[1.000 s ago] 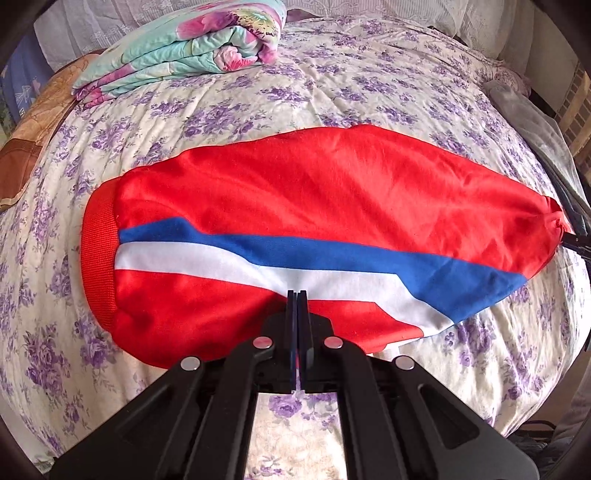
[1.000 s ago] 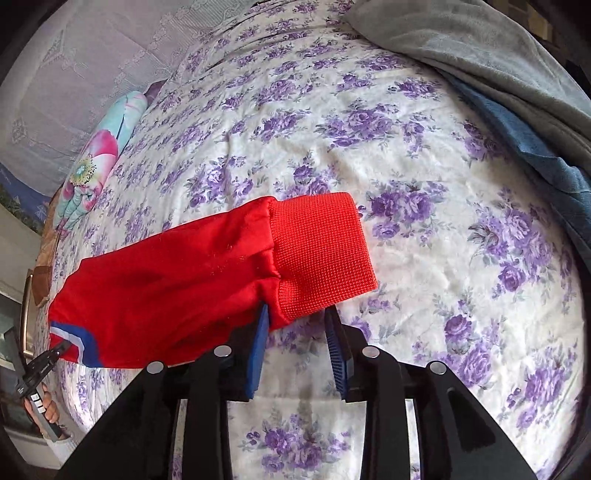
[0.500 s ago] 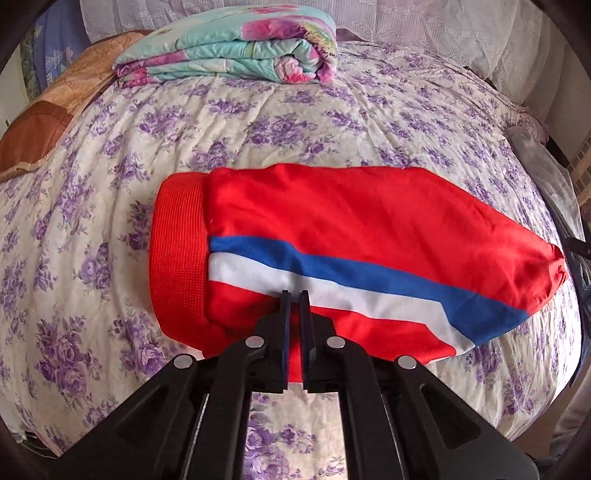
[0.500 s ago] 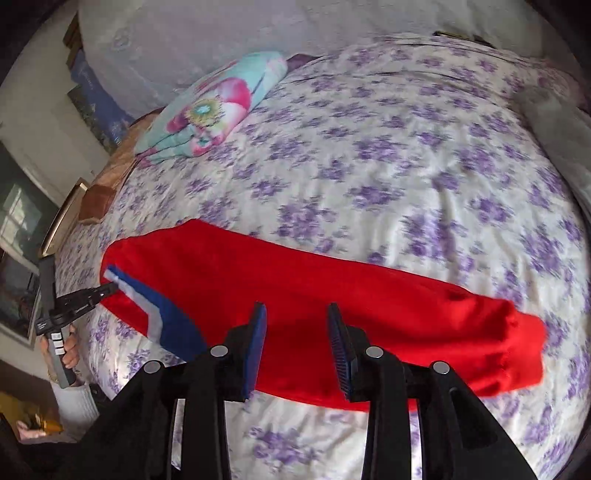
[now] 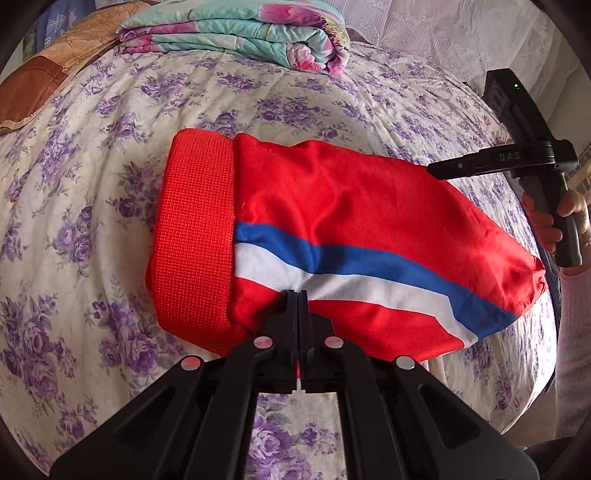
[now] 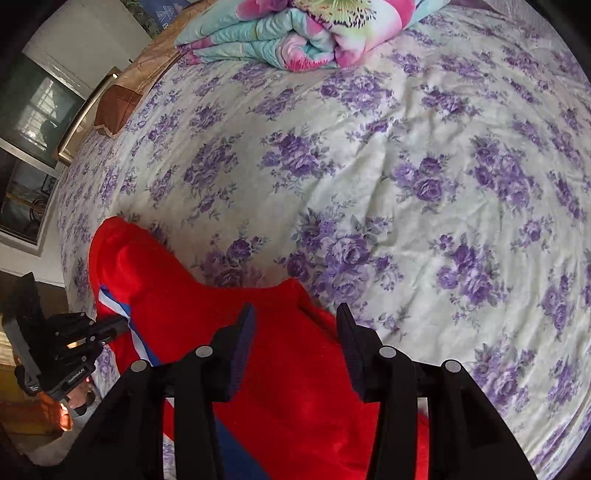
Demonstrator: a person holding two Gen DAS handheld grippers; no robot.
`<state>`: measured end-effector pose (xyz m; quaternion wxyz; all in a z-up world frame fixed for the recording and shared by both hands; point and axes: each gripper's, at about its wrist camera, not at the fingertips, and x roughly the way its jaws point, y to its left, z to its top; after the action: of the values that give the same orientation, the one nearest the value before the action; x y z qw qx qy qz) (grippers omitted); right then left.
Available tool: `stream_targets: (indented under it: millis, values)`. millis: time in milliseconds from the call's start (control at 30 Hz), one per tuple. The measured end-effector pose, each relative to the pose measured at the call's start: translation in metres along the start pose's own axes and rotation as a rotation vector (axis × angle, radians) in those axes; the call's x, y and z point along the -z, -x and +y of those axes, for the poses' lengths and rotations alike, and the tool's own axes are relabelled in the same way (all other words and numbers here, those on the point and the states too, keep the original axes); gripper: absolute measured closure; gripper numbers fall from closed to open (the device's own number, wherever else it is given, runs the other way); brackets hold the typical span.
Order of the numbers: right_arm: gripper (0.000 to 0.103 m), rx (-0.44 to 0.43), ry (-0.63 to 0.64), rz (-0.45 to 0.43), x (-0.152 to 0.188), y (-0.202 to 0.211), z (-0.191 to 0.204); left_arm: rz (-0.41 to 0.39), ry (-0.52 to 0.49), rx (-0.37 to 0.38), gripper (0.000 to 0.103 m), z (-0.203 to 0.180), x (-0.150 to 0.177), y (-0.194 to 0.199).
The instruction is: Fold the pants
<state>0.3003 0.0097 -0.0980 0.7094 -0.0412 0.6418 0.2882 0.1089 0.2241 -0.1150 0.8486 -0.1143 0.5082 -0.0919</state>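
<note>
On the floral bed [image 5: 92,206] the red pants [image 5: 332,206] lie folded. The left gripper [image 5: 297,295] is clamped on their near edge; the right gripper [image 6: 291,325] hovers over them, jaws apart. Best lay the pinched edge down squarely over the layer beneath, tensioned against wrinkles.

Floral bed [image 5: 92,229] under red pants [image 5: 332,206], folded quilt [image 5: 251,33].

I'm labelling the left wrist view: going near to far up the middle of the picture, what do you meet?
left gripper shut on the fabric → red pants with blue and white stripe → floral bedspread → folded floral quilt
</note>
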Motion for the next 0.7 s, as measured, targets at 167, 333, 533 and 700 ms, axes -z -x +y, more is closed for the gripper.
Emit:
stream_targets:
  millis: [167,333,533,700]
  values:
    - [0.098,0.006,0.058,-0.027,0.007,-0.013,0.014,-0.007,0.018,0.023,0.102,0.005,0.001,0.0]
    - [0.099,0.082,0.055,-0.117,-0.011,-0.002,0.025,-0.032,0.052,-0.069,0.102,0.012,-0.005,0.008]
    - [0.098,0.097,0.05,-0.035,-0.029,-0.04,0.011,-0.017,0.047,-0.114,0.102,0.018,-0.01,-0.004]
    - [0.075,0.056,-0.035,-0.048,-0.023,-0.015,0.002,-0.012,-0.002,-0.153,0.102,0.011,-0.012,0.004]
